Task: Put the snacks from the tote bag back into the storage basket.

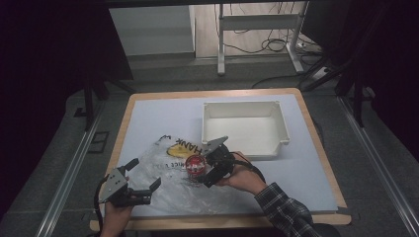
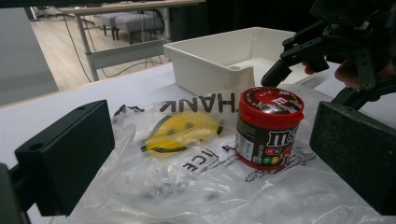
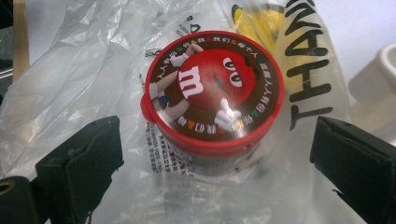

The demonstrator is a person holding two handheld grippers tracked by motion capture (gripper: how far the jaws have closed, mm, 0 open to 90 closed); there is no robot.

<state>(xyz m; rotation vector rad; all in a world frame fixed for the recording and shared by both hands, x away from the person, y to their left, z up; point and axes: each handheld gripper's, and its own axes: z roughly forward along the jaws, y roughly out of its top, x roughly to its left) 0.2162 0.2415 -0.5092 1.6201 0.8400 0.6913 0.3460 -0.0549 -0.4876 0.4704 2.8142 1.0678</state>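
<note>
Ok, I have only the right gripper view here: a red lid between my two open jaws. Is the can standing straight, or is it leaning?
Observer: The candy can stands upright on the plastic bag; the left gripper view shows it from the side.
Operator: And where is the left gripper?
Observer: The left gripper is at the bag's near left edge, jaws open, holding nothing, apart from the can.
Operator: Is there some container on the table?
Observer: Yes, a white tray sits beyond the can, toward the table's far right. It looks empty.
</note>
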